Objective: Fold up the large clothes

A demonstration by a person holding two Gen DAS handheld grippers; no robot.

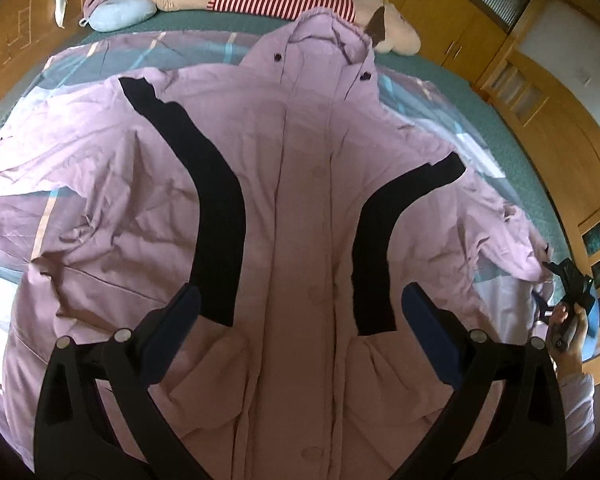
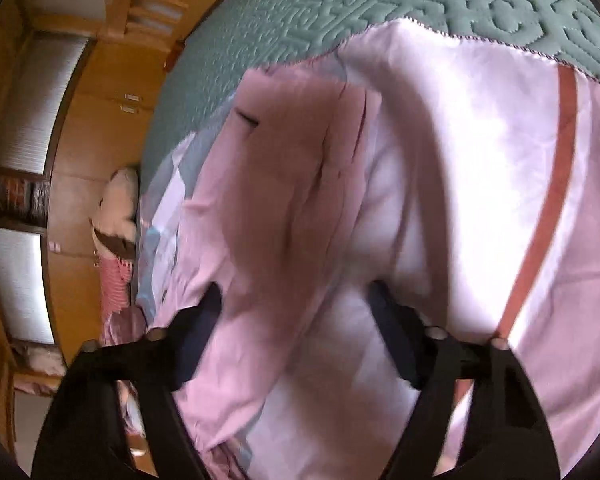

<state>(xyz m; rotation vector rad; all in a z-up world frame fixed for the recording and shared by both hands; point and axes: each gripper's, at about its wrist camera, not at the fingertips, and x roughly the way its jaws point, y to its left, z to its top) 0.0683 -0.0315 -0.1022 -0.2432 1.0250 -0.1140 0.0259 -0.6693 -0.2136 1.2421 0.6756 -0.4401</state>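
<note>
A large mauve coat (image 1: pixel 300 208) with two curved black panels lies front-up, creased, filling the frame's centre on the patterned sheet (image 1: pixel 100 60). The left gripper (image 1: pixel 300 320) hovers wide open. The right gripper (image 2: pixel 296 320) straddles its sleeve, fingers apart.
</note>
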